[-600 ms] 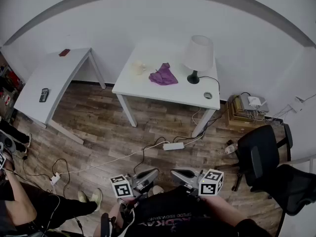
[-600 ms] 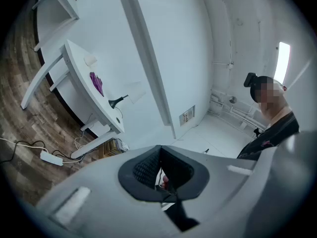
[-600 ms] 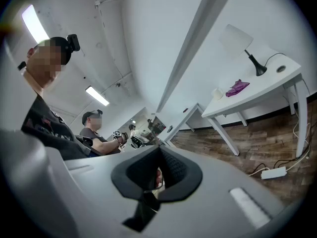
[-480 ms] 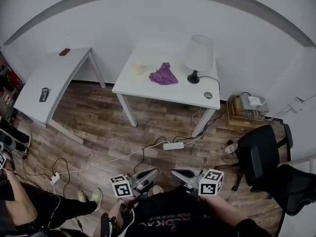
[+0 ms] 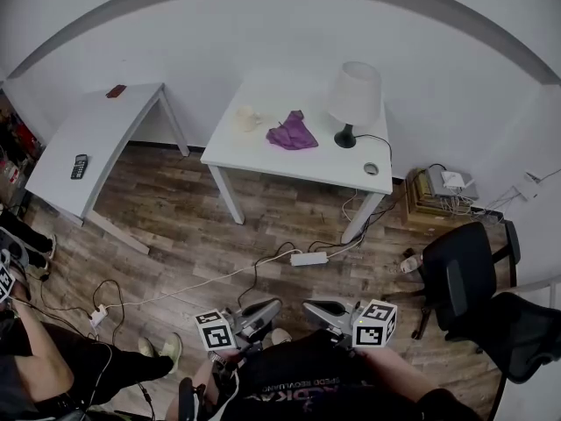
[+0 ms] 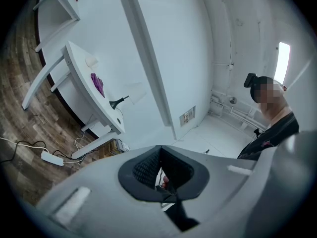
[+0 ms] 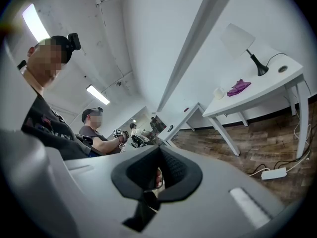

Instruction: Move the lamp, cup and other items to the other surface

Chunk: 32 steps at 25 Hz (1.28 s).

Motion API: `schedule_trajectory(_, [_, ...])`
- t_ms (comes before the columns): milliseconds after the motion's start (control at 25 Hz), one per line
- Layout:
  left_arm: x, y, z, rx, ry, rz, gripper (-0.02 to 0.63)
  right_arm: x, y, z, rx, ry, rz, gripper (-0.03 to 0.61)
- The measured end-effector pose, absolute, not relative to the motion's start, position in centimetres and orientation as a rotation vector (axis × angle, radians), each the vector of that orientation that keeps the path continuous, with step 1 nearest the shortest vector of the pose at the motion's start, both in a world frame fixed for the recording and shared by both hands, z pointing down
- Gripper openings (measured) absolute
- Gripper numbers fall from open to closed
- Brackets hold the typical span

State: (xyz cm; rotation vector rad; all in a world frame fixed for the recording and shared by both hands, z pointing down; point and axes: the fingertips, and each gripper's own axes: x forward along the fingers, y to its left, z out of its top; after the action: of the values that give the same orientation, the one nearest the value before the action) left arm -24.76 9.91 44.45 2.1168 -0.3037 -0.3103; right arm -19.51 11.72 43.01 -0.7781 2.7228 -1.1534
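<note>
A white lamp [image 5: 353, 95] with a black base stands on the far white table [image 5: 263, 160]. A pale cup [image 5: 246, 118], a purple cloth [image 5: 292, 133] and a small round item [image 5: 369, 168] lie on the same table. My left gripper [image 5: 270, 307] and right gripper [image 5: 311, 308] hover low near my body, far from the table, both shut and empty. The left gripper view shows its jaws [image 6: 159, 167] together, with the lamp [image 6: 126, 97], cup [image 6: 90, 61] and cloth [image 6: 97, 83] distant. In the right gripper view the jaws [image 7: 158, 170] are also together, with the lamp [image 7: 240, 41] far off.
A second white table [image 5: 96, 134] at the left holds a red item [image 5: 115, 90] and a dark handset [image 5: 80, 166]. A power strip [image 5: 308, 259] and cables lie on the wood floor. A black office chair [image 5: 465, 274] stands at the right. A person [image 5: 35, 367] sits at the left edge.
</note>
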Motion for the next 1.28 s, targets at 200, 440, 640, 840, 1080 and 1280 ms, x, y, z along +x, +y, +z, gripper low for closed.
schedule_trajectory(200, [-24.9,9.9,44.6,2.115,-0.301,-0.314,-0.003,-19.5,11.7,43.0,-0.780,2.715,-1.147,0.003])
schedule_trajectory(440, [-24.8,9.6,44.4,2.118,-0.290,-0.313,-0.003,-19.4,11.4,42.7,-0.780,2.722,-1.126,0.005])
schedule_trajectory(640, [-25.1,9.4,44.4,2.116,-0.285,-0.318,-0.003,-19.5,11.0,42.4,-0.798,2.713,-1.120,0.005])
schedule_trajectory(840, [-25.3,9.1,44.4,2.108,-0.279,-0.331,-0.003,-19.3,10.5,42.2,-0.842,2.704,-1.114,0.005])
schedule_trajectory(1080, [-24.1,8.6,44.7,2.095,-0.239,-0.322,-0.003,-17.2,9.8,42.6,-0.945,2.663,-1.104,0.005])
schedule_trajectory(1280, [-22.7,7.3,45.1,2.079,-0.230,-0.317,-0.003,-14.7,7.8,42.7,-1.044,2.615,-1.094,0.006])
